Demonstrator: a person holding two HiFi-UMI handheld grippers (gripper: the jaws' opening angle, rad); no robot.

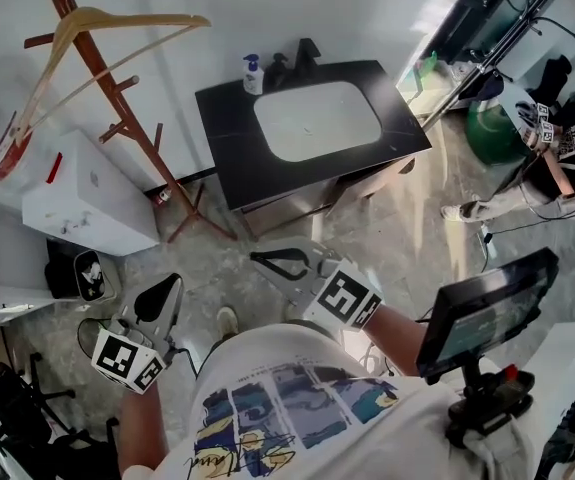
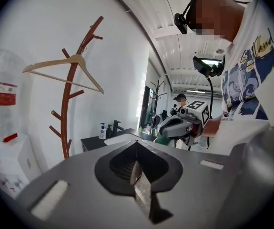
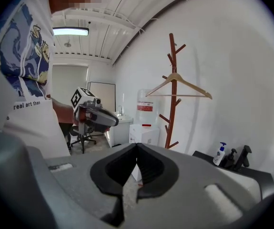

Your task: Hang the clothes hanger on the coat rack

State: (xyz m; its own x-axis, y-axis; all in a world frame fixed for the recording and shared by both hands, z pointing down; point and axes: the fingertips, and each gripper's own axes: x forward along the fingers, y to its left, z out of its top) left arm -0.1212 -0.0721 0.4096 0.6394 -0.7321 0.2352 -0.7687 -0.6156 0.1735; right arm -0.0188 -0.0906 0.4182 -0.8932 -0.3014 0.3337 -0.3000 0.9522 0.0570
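A pale wooden clothes hanger hangs by its hook on the upper pegs of the reddish-brown coat rack, away from both grippers. Both gripper views show it too: the hanger on the rack, and the hanger on the rack. My left gripper is low, close to my body, shut with nothing between its jaws. My right gripper is also near my body, shut and empty. Each gripper sees the other: the right gripper and the left gripper.
A black-topped cabinet with a white basin and a soap bottle stands right of the rack. Left of the rack is a white water dispenser with a bottle. Another person is at the far right. A screen sits by my chest.
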